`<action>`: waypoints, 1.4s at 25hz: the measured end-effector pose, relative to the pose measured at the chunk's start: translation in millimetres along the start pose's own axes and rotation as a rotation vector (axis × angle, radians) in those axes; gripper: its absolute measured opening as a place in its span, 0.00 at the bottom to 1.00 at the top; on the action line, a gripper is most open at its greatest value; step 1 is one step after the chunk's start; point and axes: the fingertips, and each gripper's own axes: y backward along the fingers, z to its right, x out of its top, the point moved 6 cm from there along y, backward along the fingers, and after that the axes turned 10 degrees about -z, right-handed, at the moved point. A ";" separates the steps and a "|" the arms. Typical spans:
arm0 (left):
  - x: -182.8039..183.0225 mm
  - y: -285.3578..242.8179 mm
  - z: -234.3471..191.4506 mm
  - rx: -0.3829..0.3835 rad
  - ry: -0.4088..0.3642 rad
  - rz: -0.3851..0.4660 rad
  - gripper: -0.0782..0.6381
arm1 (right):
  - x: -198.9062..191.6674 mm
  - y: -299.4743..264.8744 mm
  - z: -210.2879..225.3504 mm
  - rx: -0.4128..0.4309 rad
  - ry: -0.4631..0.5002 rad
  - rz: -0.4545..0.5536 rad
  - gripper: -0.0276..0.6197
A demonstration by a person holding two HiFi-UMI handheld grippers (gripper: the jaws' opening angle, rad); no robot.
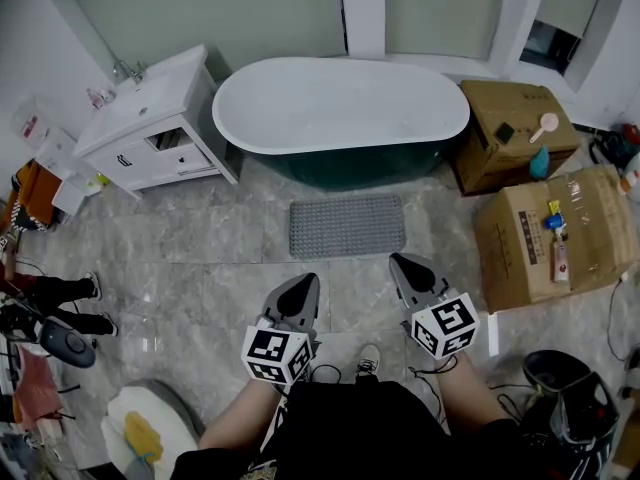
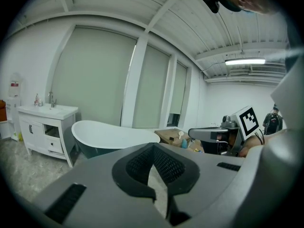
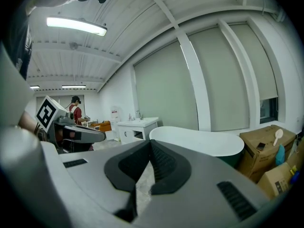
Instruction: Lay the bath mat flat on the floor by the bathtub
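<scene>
- A grey rectangular nubbed rubber bath mat (image 1: 347, 225) lies flat on the marble floor (image 1: 200, 268), at 6 o'clock of the white oval bathtub (image 1: 340, 103).
- At the mat's 6 o'clock, the left gripper (image 1: 300, 290) and the right gripper (image 1: 408, 268) have their jaws closed together and empty.

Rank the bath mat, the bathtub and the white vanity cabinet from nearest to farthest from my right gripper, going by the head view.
1. bath mat: on the floor just ahead and left of the right gripper.
2. bathtub: beyond the mat.
3. white vanity cabinet: far left, beside the tub's end.
</scene>
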 end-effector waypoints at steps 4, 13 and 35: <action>-4.3 17.4 -20.4 -0.016 0.004 0.014 0.13 | 1.5 -11.3 -29.2 -0.009 0.005 -0.003 0.07; -10.0 61.6 -72.6 -0.073 -0.009 0.034 0.13 | 13.6 -27.2 -98.5 -0.063 0.014 0.008 0.07; -23.4 102.0 -128.5 -0.167 -0.044 0.037 0.13 | 11.9 -38.0 -170.5 -0.171 0.002 0.013 0.07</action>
